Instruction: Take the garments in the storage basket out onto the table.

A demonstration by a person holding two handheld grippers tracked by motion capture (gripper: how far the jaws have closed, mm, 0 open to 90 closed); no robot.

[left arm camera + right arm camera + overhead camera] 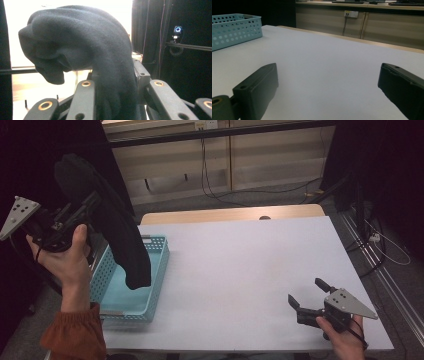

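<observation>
Black cloth clamped in raised left tongs above turquoise basket; right tongs apart.

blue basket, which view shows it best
The high view: the blue basket sits whole at the table's left edge, its floor visible, with the black cloth hanging over it. The right gripper view catches just one perforated corner. The left gripper view gives the cloth, no basket.
</observation>
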